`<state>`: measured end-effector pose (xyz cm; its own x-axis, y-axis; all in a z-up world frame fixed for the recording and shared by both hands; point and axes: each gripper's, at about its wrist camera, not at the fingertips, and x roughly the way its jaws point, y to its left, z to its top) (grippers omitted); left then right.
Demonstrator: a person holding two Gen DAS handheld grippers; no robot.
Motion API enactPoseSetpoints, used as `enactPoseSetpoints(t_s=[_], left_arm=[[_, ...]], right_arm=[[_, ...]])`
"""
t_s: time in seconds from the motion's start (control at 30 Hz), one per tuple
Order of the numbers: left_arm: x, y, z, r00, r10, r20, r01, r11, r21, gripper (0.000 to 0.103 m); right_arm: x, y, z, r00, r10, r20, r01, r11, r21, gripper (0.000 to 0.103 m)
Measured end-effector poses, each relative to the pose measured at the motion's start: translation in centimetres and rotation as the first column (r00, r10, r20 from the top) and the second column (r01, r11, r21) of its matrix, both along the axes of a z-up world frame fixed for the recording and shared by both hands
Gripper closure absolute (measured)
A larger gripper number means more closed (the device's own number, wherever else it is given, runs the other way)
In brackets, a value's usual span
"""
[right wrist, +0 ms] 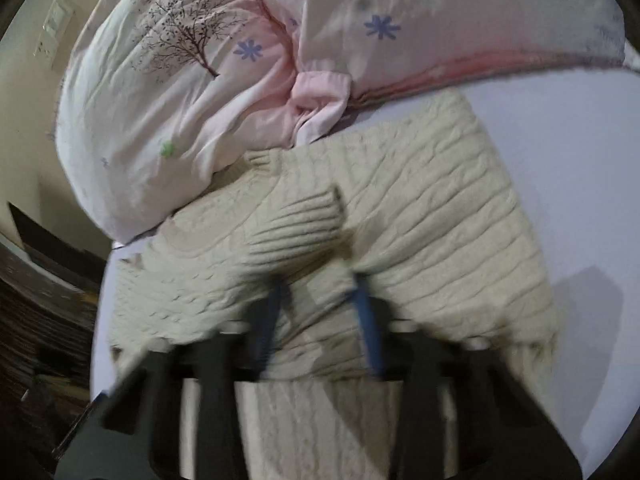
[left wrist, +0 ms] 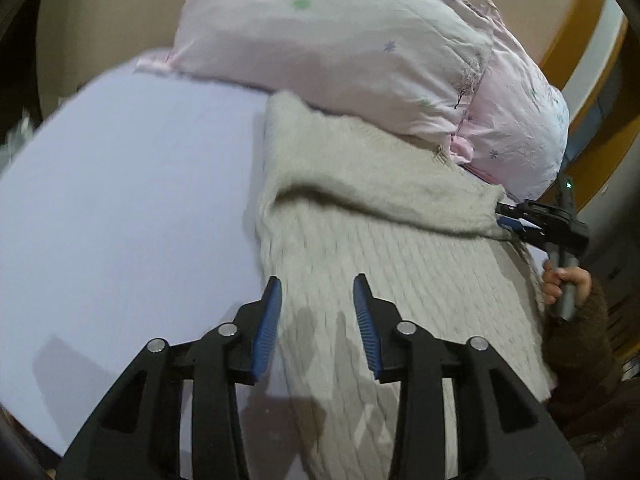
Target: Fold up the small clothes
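Two grippers are working over one cream knitted sweater (left wrist: 384, 264) that is lying on a pale purple sheet (left wrist: 120, 200). The sweater is spreading out near the far edge of the sheet, and its top is touching a big pink duvet (left wrist: 340, 32) that is sitting in a heap along that edge.

The left gripper (left wrist: 318, 320) is hanging just above the sweater's near part. Its blue fingers (left wrist: 266, 328) are standing apart, and nothing is sitting between them.

The right gripper (right wrist: 320, 320) is looking blurry in its own camera. Its fingers (right wrist: 370, 336) are standing apart there, with the sweater's ribbed sleeve (right wrist: 296, 220) lying just past the tips. From the left camera, the right gripper is touching the end of that sleeve at the sweater's right side, but I cannot tell if it is pinching the knit. A hand (left wrist: 566, 280) is holding that gripper's handle.

The duvet is showing a little tree picture (right wrist: 184, 36) and purple star shapes.
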<state>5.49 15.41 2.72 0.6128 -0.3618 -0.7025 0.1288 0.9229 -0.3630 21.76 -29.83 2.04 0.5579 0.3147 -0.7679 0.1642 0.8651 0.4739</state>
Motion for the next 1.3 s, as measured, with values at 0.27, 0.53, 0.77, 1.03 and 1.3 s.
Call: enactPoseSetpoints(t_s=[0.27, 0.53, 0.77, 1.03, 1.3], left_arm=[[-2.5, -0.2, -1.7, 0.999, -0.032, -0.040, 0.030, 0.998, -0.054, 0.054], [-5.0, -0.4, -2.1, 0.998, -0.060, -0.026, 0.056, 0.989, -0.134, 0.054], [-8.2, -1.5, -2.6, 0.989, -0.142, -0.032, 0.129, 0.958, -0.255, 0.055], [-10.0, -2.8, -4.2, 0.971, -0.226, -0.076, 0.181, 0.907, -0.381, 0.095], [-2.2, -2.2, 3.9, 0.982, -0.143, 0.124, 0.175, 0.937, -0.304, 0.097]], right_arm=[[-5.7, -5.5, 3.9, 0.966, -0.231, 0.117, 0.236, 0.971, -0.032, 0.094], [-14.3, -7.9, 2.1, 0.977, -0.214, -0.014, 0.213, 0.976, -0.032, 0.033], [-22.1, -6.0, -0.4, 0.998, 0.037, -0.059, -0.020, 0.965, 0.261, 0.049], [-25.3, -2.9, -2.3, 0.969, 0.237, -0.067, -0.195, 0.905, 0.378, 0.096], [-14.6, -5.6, 5.3, 0.948, 0.029, 0.317, -0.156, 0.910, 0.383, 0.096]])
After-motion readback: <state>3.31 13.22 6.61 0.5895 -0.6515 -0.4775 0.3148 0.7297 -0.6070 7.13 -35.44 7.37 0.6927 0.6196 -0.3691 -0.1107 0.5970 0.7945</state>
